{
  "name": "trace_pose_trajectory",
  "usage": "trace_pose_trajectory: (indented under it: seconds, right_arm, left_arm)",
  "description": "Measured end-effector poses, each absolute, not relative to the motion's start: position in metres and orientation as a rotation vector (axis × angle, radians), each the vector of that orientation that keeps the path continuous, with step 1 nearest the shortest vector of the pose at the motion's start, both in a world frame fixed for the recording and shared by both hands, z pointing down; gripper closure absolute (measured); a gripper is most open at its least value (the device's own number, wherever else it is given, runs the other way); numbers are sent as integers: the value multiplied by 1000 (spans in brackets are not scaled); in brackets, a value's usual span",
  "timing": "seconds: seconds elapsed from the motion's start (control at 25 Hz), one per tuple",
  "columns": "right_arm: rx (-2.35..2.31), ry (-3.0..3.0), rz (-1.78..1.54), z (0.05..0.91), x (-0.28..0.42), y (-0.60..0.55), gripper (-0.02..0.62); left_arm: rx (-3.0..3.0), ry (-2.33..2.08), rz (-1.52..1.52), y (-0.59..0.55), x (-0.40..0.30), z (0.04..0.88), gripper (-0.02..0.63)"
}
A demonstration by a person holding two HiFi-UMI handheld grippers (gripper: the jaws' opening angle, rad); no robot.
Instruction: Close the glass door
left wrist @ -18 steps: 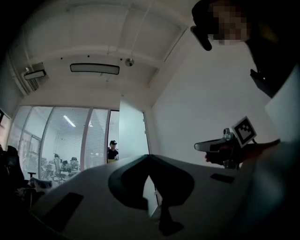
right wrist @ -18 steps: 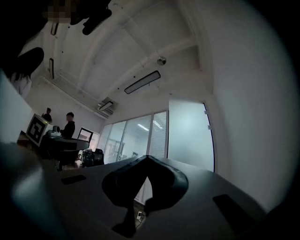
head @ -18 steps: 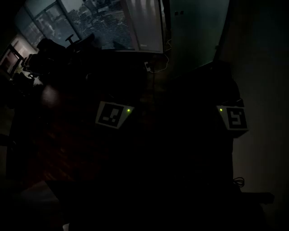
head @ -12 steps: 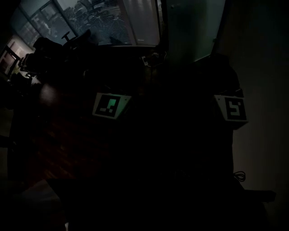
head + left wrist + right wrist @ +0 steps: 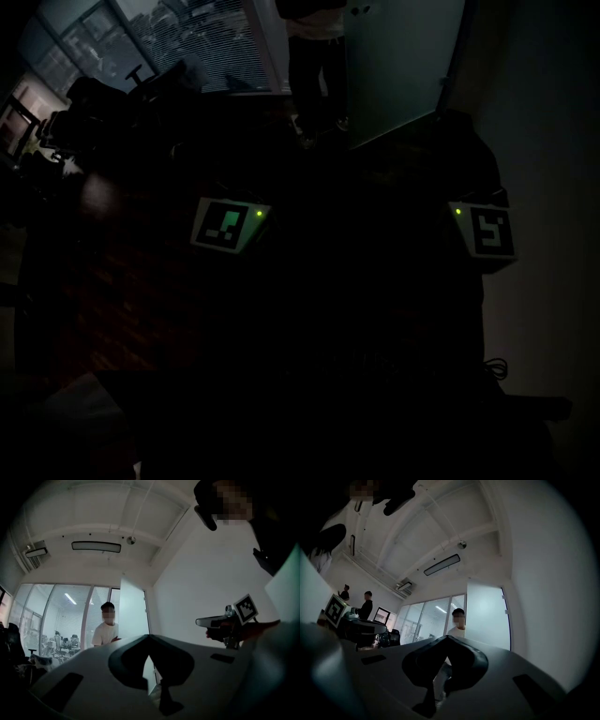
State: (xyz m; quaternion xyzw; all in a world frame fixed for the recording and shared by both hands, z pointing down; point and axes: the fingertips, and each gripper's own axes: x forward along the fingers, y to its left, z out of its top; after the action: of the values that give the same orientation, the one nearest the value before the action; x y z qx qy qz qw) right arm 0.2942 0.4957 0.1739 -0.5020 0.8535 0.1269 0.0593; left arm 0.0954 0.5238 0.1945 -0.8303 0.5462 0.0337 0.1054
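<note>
Looks up over the pale housing of the left gripper (image 5: 149, 639), dark fingers (image 5: 129, 665) meeting at their tips with nothing between them. Shows, straight beyond, a frosted glass door (image 5: 132, 609) next to a white wall (image 5: 187, 588). Finds a person in a white shirt (image 5: 106, 632) just left of the door's edge, in front of a glass partition (image 5: 56, 616), with a dark chair (image 5: 8, 641) at the far left. Catches the right gripper (image 5: 202, 621) at the right, held in a hand (image 5: 220, 631), its marker cube (image 5: 246, 608) tilted. Takes in a long ceiling lamp (image 5: 96, 546) overhead.
</note>
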Motion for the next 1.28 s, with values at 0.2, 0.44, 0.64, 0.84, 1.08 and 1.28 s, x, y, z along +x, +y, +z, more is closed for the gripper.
trace_pose_trajectory:
  seconds: [0.2, 0.44, 0.64, 0.84, 1.08, 1.28]
  right_arm:
    - [-1501, 2551, 308, 179, 300, 493, 594]
    - [-1497, 2579, 263, 183, 294, 484, 594]
    - [-1491, 2596, 271, 190, 285, 487, 594]
    - [-1483, 2618, 265, 196, 281, 479, 594]
    - [-1466, 2638, 265, 201, 280, 474, 594]
    - [-1423, 2679, 256, 207, 281, 468, 592]
  left_arm:
    - [-2440, 1599, 111, 525, 95, 198, 604]
    - [-2456, 1607, 109, 518, 91, 199, 604]
    - [-2454, 1614, 104, 524, 81, 199, 604]
    - [-2452, 1626, 111, 519, 80, 202, 604]
    - [-2448, 1646, 95, 516, 79, 208, 604]
    - [-2449, 1666, 81, 511, 84, 215, 604]
